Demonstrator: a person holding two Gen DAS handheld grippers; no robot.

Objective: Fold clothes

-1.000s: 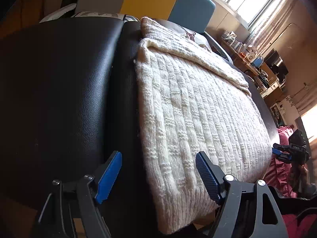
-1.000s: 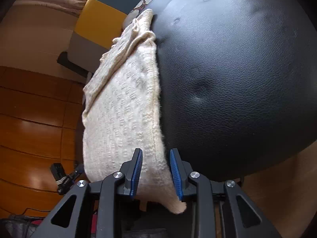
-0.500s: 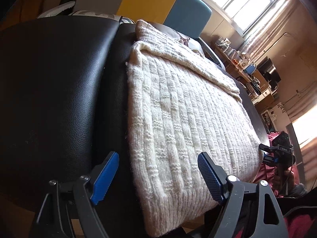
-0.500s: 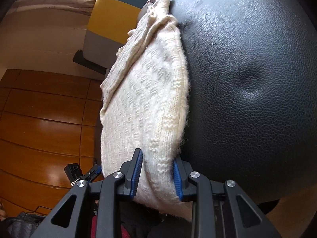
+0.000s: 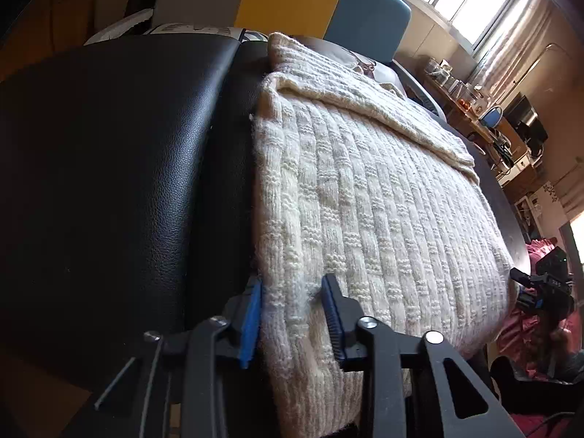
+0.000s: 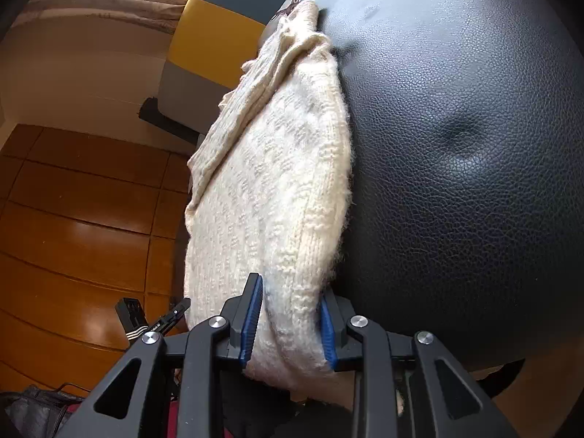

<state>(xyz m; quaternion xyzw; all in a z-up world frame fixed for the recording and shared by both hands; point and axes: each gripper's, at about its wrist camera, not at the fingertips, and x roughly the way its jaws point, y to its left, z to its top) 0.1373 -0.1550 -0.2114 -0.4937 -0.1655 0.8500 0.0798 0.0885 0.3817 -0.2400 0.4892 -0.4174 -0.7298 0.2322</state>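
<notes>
1. Black padded surface (image 5: 109,182) is carrying the garment, spreading ahead of both claws.
2. Cream knit sweater (image 5: 365,219) is lying flat with its far part doubled over, near hem overhanging toward the claws.
3. Left claw (image 5: 294,319) is clamping one hem corner, likely for lifting.
4. Right claw (image 6: 288,326) is clamping the other corner, keeping the hem even.

The right gripper (image 6: 288,319) pinches the near edge of a cream knit sweater (image 6: 270,189) between its blue pads (image 6: 252,317). The sweater lies along the left side of a black cushion (image 6: 467,168); wood floor (image 6: 73,211) left.
</notes>
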